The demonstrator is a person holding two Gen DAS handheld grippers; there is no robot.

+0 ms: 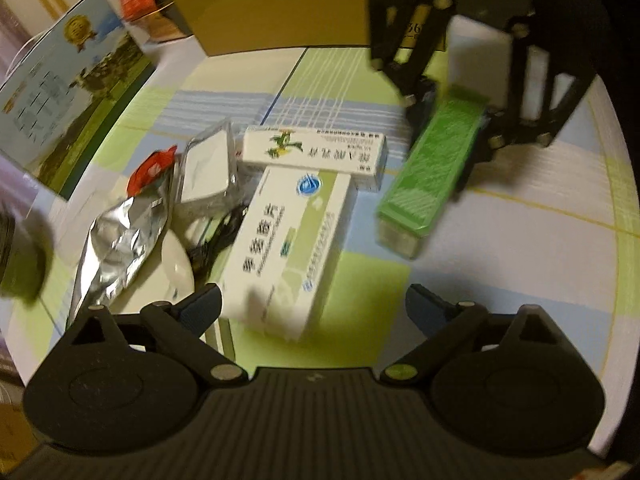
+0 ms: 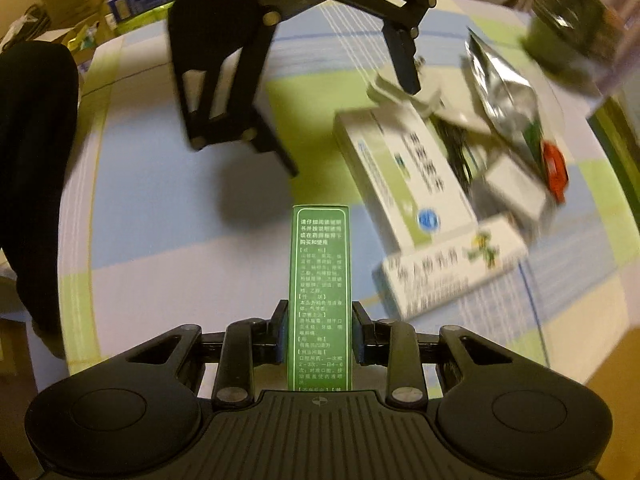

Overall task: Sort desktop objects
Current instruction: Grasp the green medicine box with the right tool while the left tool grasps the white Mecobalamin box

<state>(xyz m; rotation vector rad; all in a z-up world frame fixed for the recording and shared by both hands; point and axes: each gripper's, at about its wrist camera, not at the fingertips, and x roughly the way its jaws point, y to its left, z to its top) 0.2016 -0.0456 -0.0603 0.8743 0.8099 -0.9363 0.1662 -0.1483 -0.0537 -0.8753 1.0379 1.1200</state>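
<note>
three medicine boxes (image 1: 290,252) (one green), one foil pouch (image 1: 120,248)

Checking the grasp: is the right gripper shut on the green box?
Shut: right gripper pads press both sides of the green box.

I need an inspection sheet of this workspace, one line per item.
Surface: checked cloth in green, blue and white.
Job's things: green box; large white box; small white box.
Clutter: foil pouch; clear packet.
Grippers: right tongs shut on the green box; left tongs open over the large white box.
Cables: black cord beside the large white box.
Surroundings: cardboard box.
</note>
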